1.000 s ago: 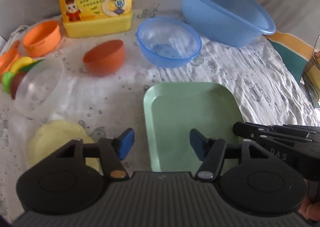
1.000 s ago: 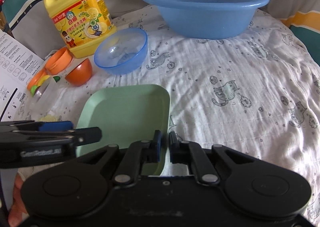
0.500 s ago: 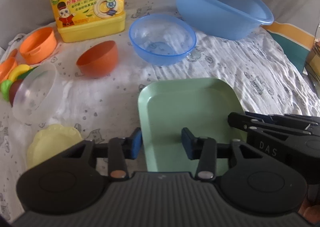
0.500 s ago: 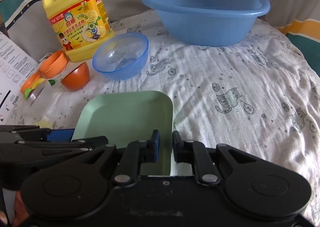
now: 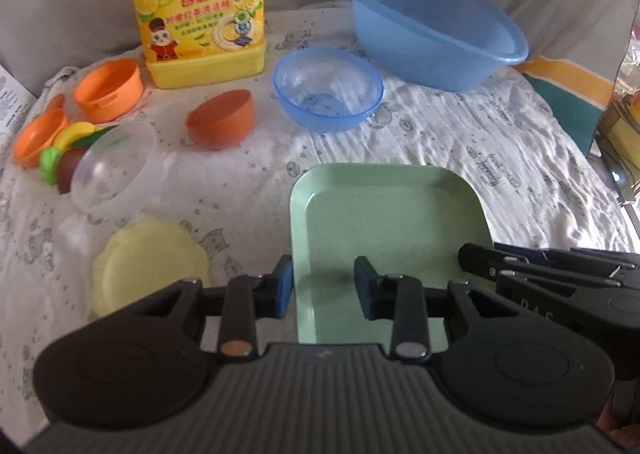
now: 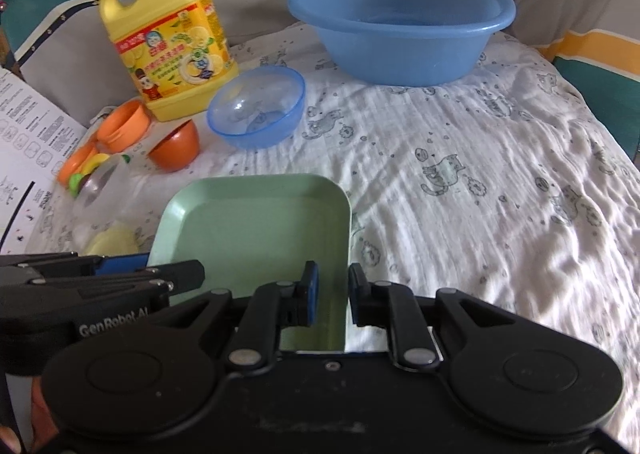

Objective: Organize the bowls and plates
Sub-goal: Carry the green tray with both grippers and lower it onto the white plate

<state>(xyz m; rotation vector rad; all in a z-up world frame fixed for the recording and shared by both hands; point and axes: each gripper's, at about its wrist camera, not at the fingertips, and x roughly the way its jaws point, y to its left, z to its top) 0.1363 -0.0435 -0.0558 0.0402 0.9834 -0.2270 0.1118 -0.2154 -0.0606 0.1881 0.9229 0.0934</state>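
The green plate (image 5: 384, 213) is straddled at opposite rims by the narrowed left gripper (image 5: 324, 290) and right gripper (image 6: 333, 294), whose jaws were just closing and opening respectively, while the bowls ahead remain unsorted.

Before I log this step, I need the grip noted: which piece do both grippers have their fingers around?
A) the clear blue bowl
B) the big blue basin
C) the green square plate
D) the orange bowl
C: the left gripper straddles the left rim of the green square plate, and the right gripper straddles its right rim; the bowls and basin stand apart.
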